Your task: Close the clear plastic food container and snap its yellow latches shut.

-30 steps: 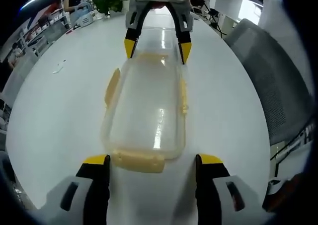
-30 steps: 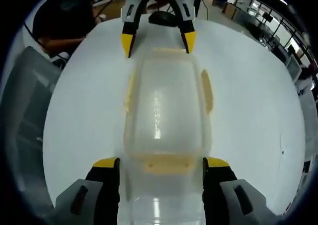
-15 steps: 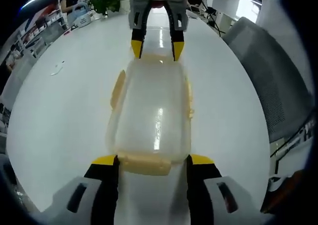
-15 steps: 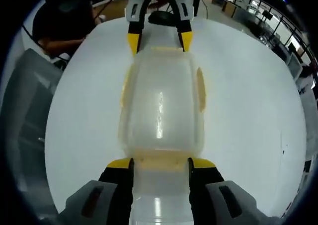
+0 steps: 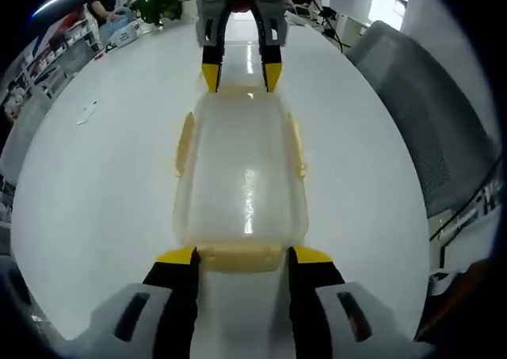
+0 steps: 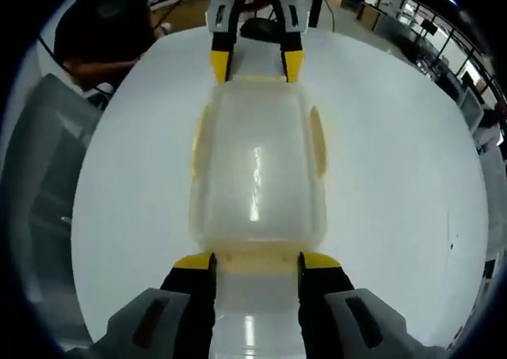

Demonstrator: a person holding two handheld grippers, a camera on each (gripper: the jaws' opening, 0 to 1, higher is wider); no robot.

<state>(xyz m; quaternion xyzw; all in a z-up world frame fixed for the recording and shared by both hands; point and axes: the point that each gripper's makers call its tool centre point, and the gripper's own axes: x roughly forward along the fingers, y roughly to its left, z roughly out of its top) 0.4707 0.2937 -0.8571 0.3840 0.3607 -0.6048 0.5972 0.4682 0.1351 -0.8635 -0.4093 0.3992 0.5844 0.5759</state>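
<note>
While no writing reads, both tools [image 5: 239, 255] [image 6: 255, 260] clamp container [image 5: 242, 177] end latches [image 6: 257, 257].

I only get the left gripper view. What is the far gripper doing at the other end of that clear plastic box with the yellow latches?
Observer: In the right gripper view, the right gripper has its yellow-tipped jaws either side of the clear plastic food container's end latch.
Visitor: Anything behind my own gripper?
Observer: A dark rounded object lies on the white table behind the left gripper.
Visitor: Anyone nearby?
Observer: A person in dark clothing sits at the table's edge.
</note>
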